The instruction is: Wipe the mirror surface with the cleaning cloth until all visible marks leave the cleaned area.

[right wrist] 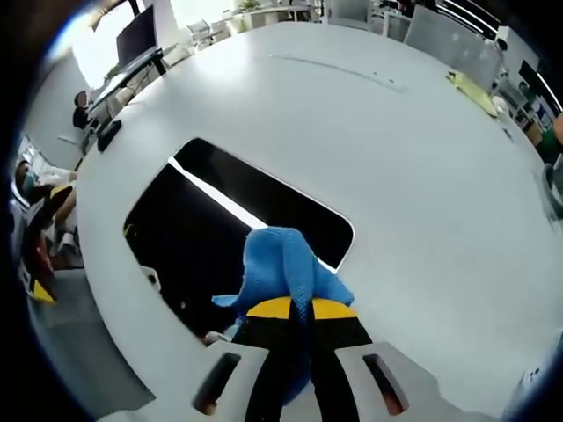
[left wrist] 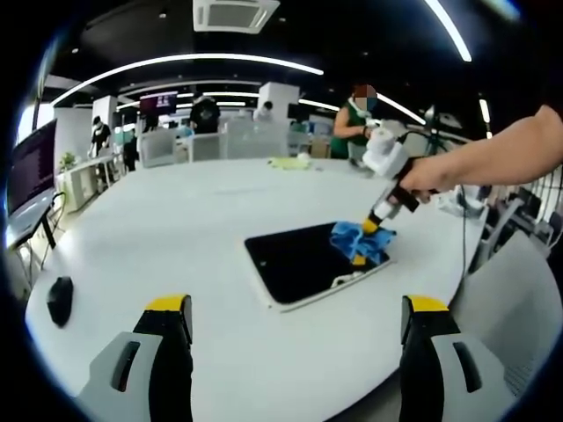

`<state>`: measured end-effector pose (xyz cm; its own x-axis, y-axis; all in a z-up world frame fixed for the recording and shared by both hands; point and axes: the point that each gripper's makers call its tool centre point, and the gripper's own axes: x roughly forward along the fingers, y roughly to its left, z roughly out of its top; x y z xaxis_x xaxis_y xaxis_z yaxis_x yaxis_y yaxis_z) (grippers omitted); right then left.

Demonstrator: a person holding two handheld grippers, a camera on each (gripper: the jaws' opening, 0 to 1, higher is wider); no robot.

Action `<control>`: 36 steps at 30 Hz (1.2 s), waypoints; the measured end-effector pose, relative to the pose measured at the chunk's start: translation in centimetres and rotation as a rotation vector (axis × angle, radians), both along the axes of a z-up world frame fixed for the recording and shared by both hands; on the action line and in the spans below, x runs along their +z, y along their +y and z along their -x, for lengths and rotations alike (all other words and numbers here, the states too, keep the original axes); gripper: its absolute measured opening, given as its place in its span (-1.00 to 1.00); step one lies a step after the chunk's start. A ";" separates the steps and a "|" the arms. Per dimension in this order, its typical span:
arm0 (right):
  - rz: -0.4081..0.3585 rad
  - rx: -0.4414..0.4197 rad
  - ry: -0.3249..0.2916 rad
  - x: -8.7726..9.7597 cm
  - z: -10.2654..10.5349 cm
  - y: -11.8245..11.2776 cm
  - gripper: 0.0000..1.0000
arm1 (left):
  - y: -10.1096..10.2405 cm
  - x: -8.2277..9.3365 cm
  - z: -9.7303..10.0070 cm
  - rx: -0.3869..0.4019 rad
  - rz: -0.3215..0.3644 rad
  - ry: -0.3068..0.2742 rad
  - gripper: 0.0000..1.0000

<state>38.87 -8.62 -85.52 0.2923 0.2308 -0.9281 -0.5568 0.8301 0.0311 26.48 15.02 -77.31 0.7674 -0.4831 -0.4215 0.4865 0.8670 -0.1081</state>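
On the round white table [left wrist: 176, 246] lies our flat, dark rectangular mirror with a white rim [left wrist: 303, 261], and upon its far right corner we press the soft blue cleaning cloth [right wrist: 286, 264]. Our right gripper [right wrist: 295, 309] has its yellow-tipped jaws pinched together on a bunched fold of it, the rest spilling forward onto the glass. We judge the cloth light, limp and easy to drag, the mirror stiff, smooth and fragile. Our left gripper [left wrist: 295, 321] hangs near the mirror's closer edge, jaws spread wide, holding nothing.
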 end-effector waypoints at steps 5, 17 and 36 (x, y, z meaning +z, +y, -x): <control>0.005 0.008 -0.001 0.1 0.6 0.0 -0.97 | 0.0 0.0 0.1 -0.003 -0.003 0.001 0.99; 0.015 0.021 -0.013 0.1 1.5 0.1 -0.97 | -0.1 0.0 0.1 -0.009 -0.006 0.000 0.99; -0.006 0.004 -0.015 0.1 3.4 0.2 -0.97 | 0.0 0.0 0.1 -0.006 -0.005 0.000 0.99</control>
